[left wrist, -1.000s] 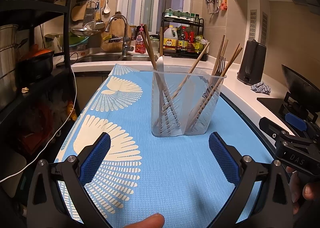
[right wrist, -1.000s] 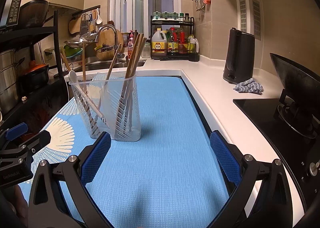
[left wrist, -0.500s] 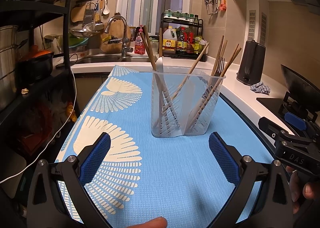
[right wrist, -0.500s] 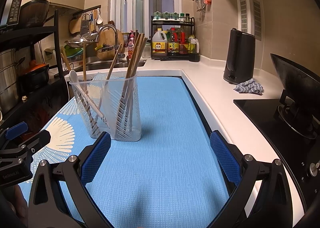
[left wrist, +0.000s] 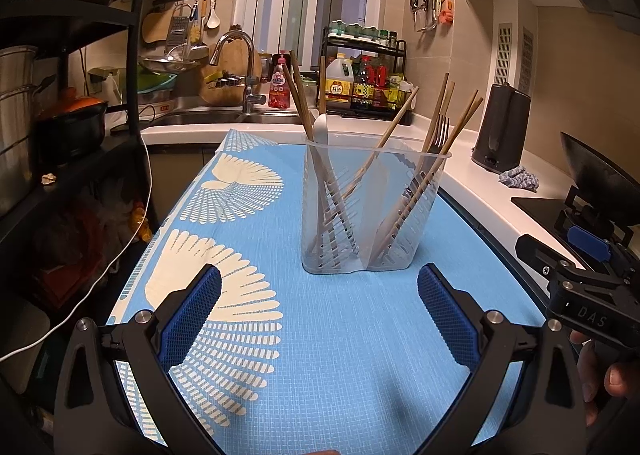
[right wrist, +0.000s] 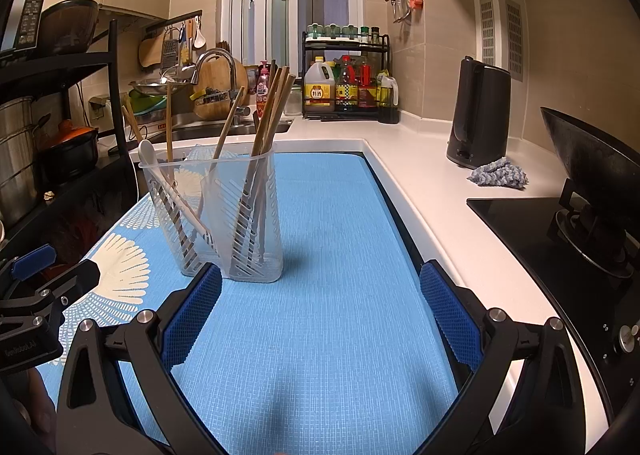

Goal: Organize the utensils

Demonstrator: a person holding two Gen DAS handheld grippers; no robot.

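Barely shifted over the last 1.0 s: same framing of the utensil holder (left wrist: 372, 215) in both views, with only the fingertip at the bottom edge of the left view slipped almost out of sight.

Left wrist view:
- Shows the left gripper (left wrist: 319, 279) spread wide, blue pads (left wrist: 192, 315) well apart, gripping nothing, hovering over the blue patterned mat (left wrist: 340, 355).
- Finds the clear slotted holder upright on that mat, straight ahead and beyond the fingertips, not touched.
- Counts 2 compartments. Left one: a white spoon (left wrist: 320, 127) and several wooden chopsticks (left wrist: 394, 121) leaning at crossed angles. Right one: a metal fork (left wrist: 440, 131), tines up, among more chopsticks.
- Catches the right gripper (left wrist: 580, 287) at the right edge, with part of the person's hand (left wrist: 608, 379) wrapped round its handle.

Right wrist view:
- Shows the right gripper (right wrist: 320, 275) likewise opened wide and empty, over bare mat (right wrist: 320, 335).
- Puts the holder (right wrist: 216, 223) ahead and to the left, just past the left-hand pad (right wrist: 192, 319), apart from it.
- Picks out the spoon (right wrist: 146, 153) leaning against the holder's far left rim.
- Glimpses the left gripper (right wrist: 32, 295) at the far left edge, off to the side of the holder.
- Takes in a white counter (right wrist: 420, 183) to the right of the mat, carrying a dark kettle (right wrist: 478, 115) with a crumpled cloth (right wrist: 498, 173) just beside its base.
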